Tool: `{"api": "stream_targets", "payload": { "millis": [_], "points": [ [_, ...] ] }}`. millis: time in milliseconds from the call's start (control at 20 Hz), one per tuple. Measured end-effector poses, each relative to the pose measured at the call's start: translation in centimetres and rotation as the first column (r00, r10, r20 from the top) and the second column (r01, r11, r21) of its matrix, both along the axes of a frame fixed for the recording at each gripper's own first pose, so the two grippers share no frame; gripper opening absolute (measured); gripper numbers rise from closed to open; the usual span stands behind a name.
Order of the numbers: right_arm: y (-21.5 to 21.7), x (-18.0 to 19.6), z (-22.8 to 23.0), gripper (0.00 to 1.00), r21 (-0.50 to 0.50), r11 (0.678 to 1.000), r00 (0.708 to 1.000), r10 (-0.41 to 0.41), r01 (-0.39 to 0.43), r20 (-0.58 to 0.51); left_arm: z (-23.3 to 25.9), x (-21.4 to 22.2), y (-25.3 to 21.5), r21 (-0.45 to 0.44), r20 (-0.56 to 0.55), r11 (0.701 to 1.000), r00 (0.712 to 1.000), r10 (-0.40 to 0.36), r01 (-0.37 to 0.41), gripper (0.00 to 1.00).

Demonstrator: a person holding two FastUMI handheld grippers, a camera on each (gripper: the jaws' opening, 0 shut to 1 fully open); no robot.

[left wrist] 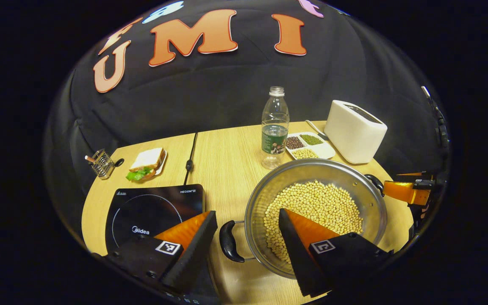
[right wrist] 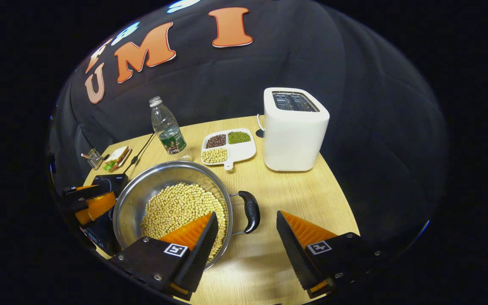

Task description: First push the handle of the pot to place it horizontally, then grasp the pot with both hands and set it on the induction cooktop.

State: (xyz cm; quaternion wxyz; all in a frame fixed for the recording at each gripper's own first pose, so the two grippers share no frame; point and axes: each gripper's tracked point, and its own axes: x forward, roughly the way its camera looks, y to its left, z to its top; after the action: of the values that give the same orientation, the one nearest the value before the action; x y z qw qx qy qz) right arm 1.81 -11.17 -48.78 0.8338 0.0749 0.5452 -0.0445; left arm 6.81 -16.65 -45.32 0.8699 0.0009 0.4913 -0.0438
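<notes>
- On the wooden table [left wrist: 227,169], a steel pot [left wrist: 354,186] full of pale beans [left wrist: 320,203] sits between the two grippers, with the induction cooktop [left wrist: 151,207] just beside it toward the left gripper.
- Behind the pot, a white toaster [right wrist: 295,131] stands at the far edge, near a divided dish [right wrist: 244,150] of three kinds of beans and a clear water bottle [right wrist: 167,127].
- At the far corner past the cooktop lies a sandwich [left wrist: 147,163] on a plate, next to a small wire rack [left wrist: 101,163].
- The left gripper [left wrist: 248,231] is spread wide, its fingers on either side of the pot's near black handle [left wrist: 227,241] without touching it; one finger hangs over the beans.
- The right gripper [right wrist: 247,233] is likewise wide apart, straddling the opposite handle [right wrist: 250,212], pressing on nothing.
</notes>
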Motion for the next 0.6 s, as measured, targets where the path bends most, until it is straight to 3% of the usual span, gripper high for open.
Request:
{"api": "stream_targets", "payload": {
  "millis": [600],
  "points": [
    [0.6,0.2,-2.9,0.87,-0.037,0.999,0.998,0.015,-0.017,-0.053,-3.9,-0.2,0.8,0.011,-0.066,1.0,0.998,0.022,-0.021,0.96]
  ]
}}
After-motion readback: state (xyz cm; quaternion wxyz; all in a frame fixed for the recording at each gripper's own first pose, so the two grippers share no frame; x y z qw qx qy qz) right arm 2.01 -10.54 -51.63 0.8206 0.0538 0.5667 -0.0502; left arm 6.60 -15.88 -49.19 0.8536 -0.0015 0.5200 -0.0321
